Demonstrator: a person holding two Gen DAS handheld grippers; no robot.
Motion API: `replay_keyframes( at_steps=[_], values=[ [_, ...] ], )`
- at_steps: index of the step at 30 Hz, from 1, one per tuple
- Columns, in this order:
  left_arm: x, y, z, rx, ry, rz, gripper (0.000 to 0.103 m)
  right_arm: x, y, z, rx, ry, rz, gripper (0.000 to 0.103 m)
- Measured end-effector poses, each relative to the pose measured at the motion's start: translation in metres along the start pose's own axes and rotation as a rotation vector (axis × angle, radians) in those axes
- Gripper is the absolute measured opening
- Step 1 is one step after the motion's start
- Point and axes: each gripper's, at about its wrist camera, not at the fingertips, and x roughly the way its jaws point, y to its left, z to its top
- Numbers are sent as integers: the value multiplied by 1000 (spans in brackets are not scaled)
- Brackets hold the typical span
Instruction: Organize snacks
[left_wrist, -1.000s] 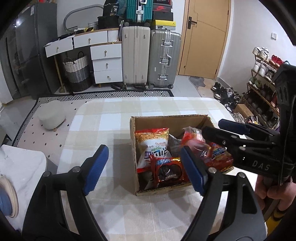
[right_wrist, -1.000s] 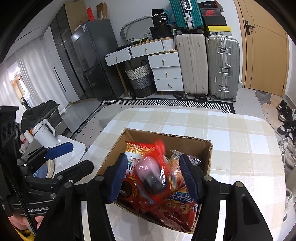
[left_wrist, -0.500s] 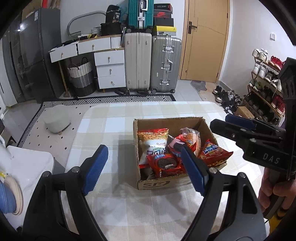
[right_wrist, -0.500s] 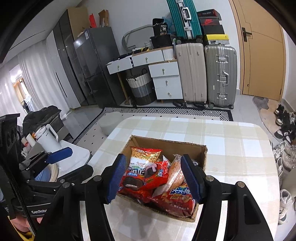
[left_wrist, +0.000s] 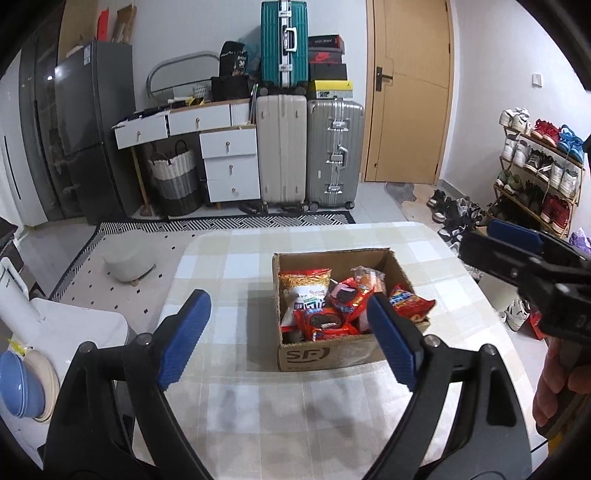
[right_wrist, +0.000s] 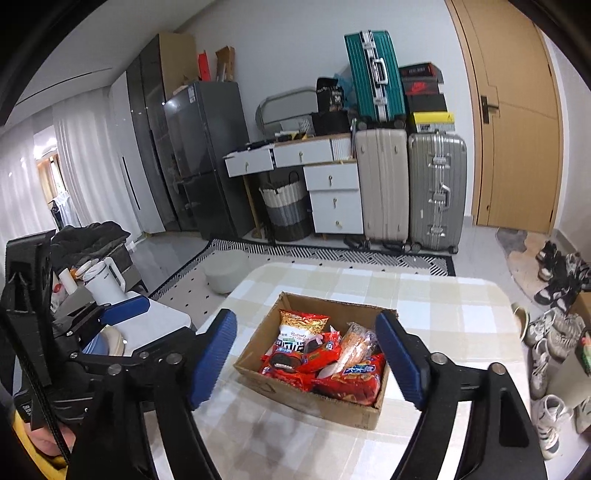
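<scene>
Snacks (left_wrist: 332, 306): all in the cardboard box (left_wrist: 325, 354), which sits on the checked table (left_wrist: 236, 398), nearer its right side in the left wrist view. Contents seen: yellow-and-white noodle pack (left_wrist: 303, 291) upright against the box's left wall; red cookie pack (left_wrist: 325, 323) in front of it, lying flat; clear-wrapped pack (right_wrist: 356, 345) leaning near centre; red chip bag (left_wrist: 410, 304) at the right, overhanging the rim. Box open-topped, printed letters on near wall.

Left gripper (left_wrist: 288, 339): jaws wide apart, just been opening, nothing btwn them. Blue pads clear of box; box shows past the right pad only by line of sight. Held above table, short of box.

Right gripper (right_wrist: 308, 360): jaws wide apart, just been opening, nothing gripped. Box and snacks visible through the gap but below and beyond the pads, no contact. Seen also in left wrist view at right edge, w/ a person's hand (left_wrist: 557, 384) on its handle.

Bowls (left_wrist: 18, 384) stacked on a white surface left of table.
</scene>
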Motion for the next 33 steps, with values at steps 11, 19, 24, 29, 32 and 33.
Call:
replay_keyframes(
  at_steps=[11,19,24,29,32,33],
  values=[
    [-88,-2,-28,-25,-113,18,102,-94,17,-26,-5,-102,-14,89],
    [-131,4,-63,-51,-168,81,102,-155,29,-62,-34,-194,-36,100],
    [-142,8,-82,-54,-182,114,102,-182,34,-90,-58,-245,-57,102],
    [-131,12,-98,-54,-182,113,102,-192,30,-116,-74,-294,-83,102],
    [-114,13,-106,-63,-171,103,102,-188,26,-129,-84,-303,-102,102],
    [-108,14,-109,-68,-167,101,102,-184,24,-132,-86,-303,-107,102]
  ],
)
